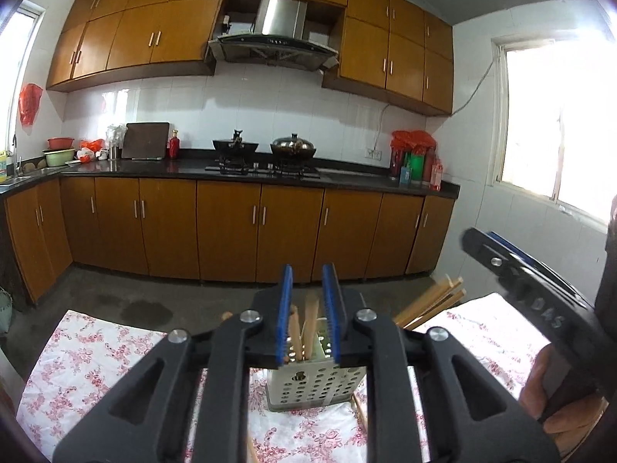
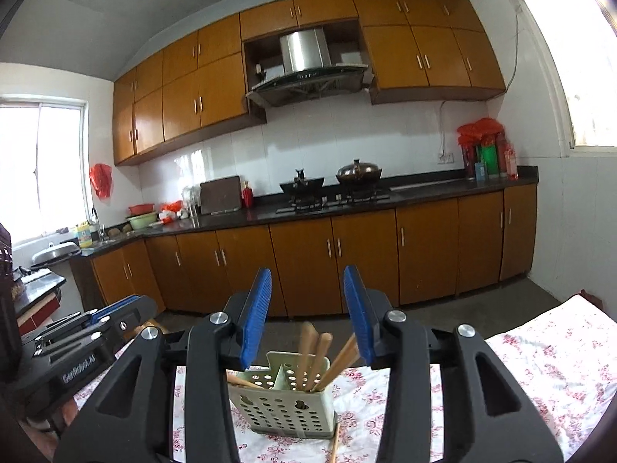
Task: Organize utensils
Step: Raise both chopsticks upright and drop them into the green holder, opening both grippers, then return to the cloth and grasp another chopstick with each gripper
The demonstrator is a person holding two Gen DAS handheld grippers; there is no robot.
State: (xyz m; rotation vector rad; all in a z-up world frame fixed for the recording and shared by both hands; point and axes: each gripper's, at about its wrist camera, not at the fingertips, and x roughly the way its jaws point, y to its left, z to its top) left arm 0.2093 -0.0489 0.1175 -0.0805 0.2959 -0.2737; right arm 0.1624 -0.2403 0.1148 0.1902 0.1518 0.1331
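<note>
A pale perforated utensil holder (image 2: 287,401) stands on the floral tablecloth (image 2: 532,362), with several wooden utensil handles (image 2: 314,355) sticking up out of it. It also shows in the left wrist view (image 1: 314,386), partly hidden behind the fingers. My left gripper (image 1: 308,316) is raised in front of the holder, jaws apart and empty. My right gripper (image 2: 306,314) is raised above the holder, jaws wide apart and empty. A wooden stick (image 2: 334,443) lies on the cloth beside the holder's base.
The table (image 1: 77,366) faces a kitchen counter (image 1: 193,164) with a gas stove, wok and lidded pot (image 1: 293,146). Wooden chair slats (image 1: 435,303) stick up past the table's far right edge. The other gripper shows at the right of the left view (image 1: 520,281).
</note>
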